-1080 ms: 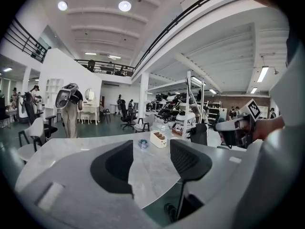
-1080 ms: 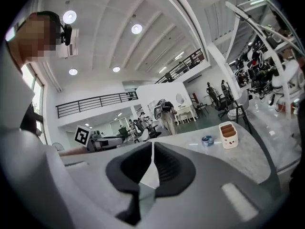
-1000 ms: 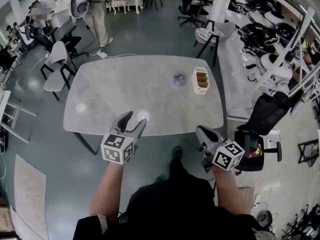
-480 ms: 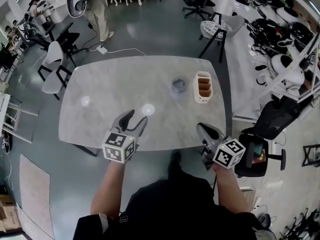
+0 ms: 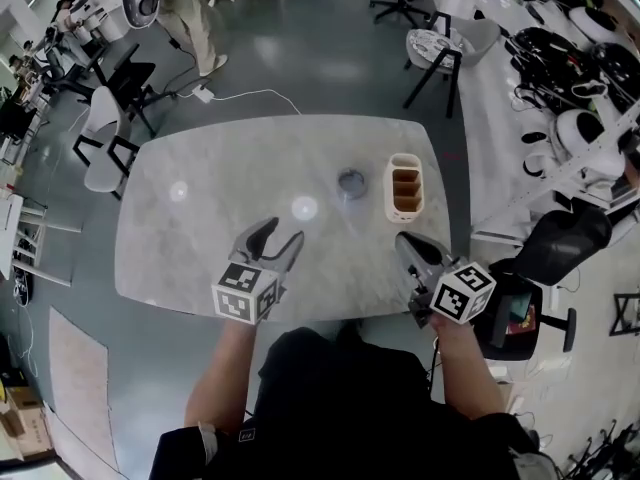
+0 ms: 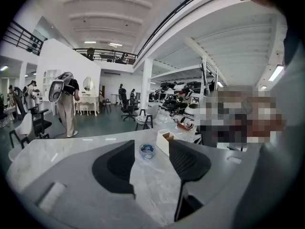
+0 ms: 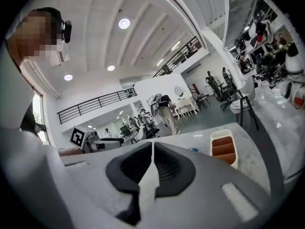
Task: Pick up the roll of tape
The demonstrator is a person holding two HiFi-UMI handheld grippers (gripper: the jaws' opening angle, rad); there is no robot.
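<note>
The roll of tape (image 5: 351, 183) is a small bluish ring lying flat on the grey marble table (image 5: 200, 238), right of centre. In the left gripper view the roll of tape (image 6: 147, 151) shows in the gap between the jaws, farther along the table. My left gripper (image 5: 277, 240) is open over the table's near edge with nothing between its fingers, its jaws having just been closing a little. My right gripper (image 5: 409, 246) hangs at the near right edge, its jaws shut together on nothing. The right gripper view shows a sliver of the tape (image 7: 194, 150) past the jaws.
A white holder with brown compartments (image 5: 404, 188) stands just right of the tape. Chairs (image 5: 105, 148) stand at the table's left, a black office chair (image 5: 545, 258) at its right. A person (image 5: 190, 18) stands beyond the far side.
Both grippers have moved forward over the table's near edge, closer to the tape. The table now sits nearer in the head view.
</note>
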